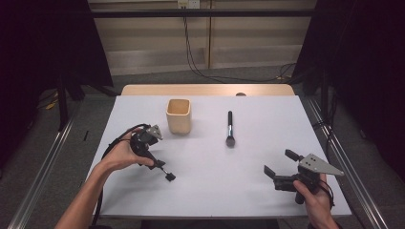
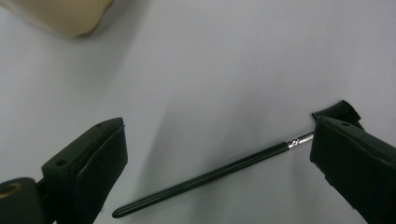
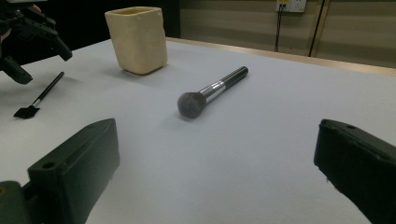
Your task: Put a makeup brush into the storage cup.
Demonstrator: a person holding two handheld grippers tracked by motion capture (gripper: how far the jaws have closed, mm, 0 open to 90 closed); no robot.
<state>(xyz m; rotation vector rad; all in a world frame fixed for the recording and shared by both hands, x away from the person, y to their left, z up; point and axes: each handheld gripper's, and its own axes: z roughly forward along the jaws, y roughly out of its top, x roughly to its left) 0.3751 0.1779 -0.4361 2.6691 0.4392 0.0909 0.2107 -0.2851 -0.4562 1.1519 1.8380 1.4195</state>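
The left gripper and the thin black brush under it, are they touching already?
Cannot tell. In the left gripper view the left gripper has its jaws open, one at each end of the thin brush; the right jaw overlaps the comb-like head, so neither contact nor gap shows plainly.

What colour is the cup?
The cup is pale cream-yellow, clearest in the right gripper view.

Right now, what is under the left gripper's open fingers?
The thin black brow brush lies flat on the white table between the left gripper's open fingers, untouched. The right finger covers part of its comb head.
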